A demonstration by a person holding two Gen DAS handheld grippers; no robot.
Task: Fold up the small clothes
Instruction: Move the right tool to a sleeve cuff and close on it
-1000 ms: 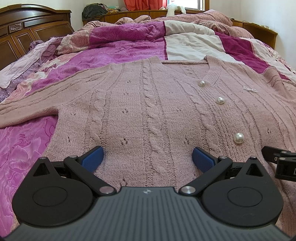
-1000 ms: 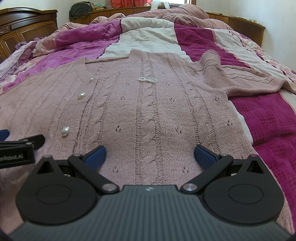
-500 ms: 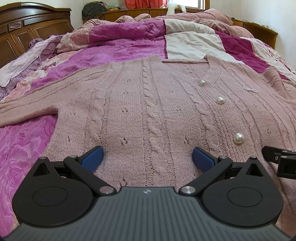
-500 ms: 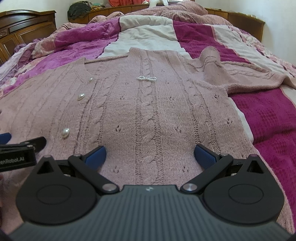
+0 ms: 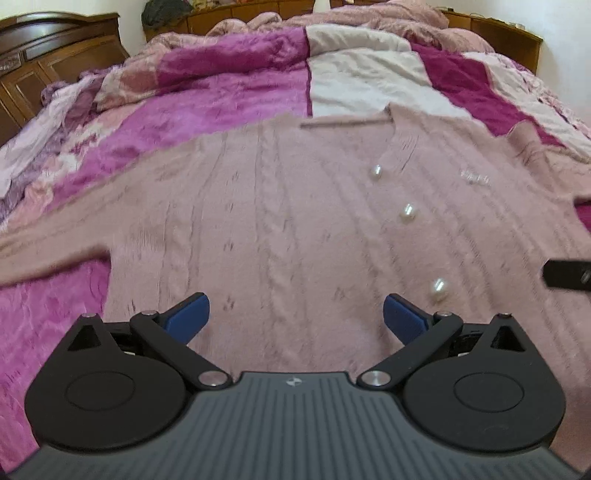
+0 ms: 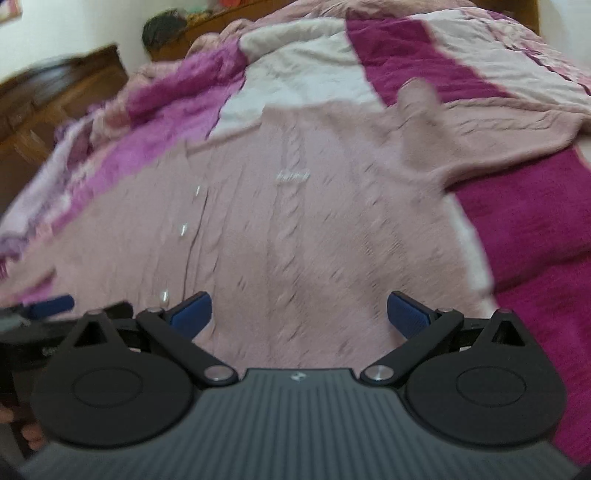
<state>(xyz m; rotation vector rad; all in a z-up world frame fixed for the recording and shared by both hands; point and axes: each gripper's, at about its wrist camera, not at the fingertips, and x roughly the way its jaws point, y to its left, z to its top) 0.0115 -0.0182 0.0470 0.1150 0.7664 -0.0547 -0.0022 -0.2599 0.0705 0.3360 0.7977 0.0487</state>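
L gripper (image 5: 293, 314) sits at 6 o'clock in its own view, blue fingers (image 5: 186, 314) spread wide, nothing between them but knit. R gripper (image 6: 297, 314) same story in its view: fingers (image 6: 408, 314) wide apart, holding nothing, hovering over the lower part of the garment. Whether the tips touch the fabric, can't tell; both views blurred, R one worse.

The cardigan (image 5: 280, 229) lies flat, front up, on the bed, filling the middle of both views. Dusty pink knit w/ vertical cable ribs and small eyelet marks. Three pearl buttons (image 5: 408, 213) run in a line from approx 4 o'clock up toward 1 o'clock in L view, ending at the V-neck. A small sparkly bow brooch (image 6: 293, 175) sits on the chest panel, just above centre in R view.

L sleeve (image 5: 51, 254) stretches out to 9 o'clock in L view. R sleeve (image 6: 491, 125) runs off to 2 o'clock in R view, rumpled near the shoulder.

Under it all: patchwork quilt (image 5: 229, 92) in magenta, purple, cream blocks, bunched up toward 12 o'clock. Dark wood headboard (image 5: 55, 51) at 10 o'clock, far back. Dark bundle (image 5: 164, 13) on a wood ledge at 11 o'clock.
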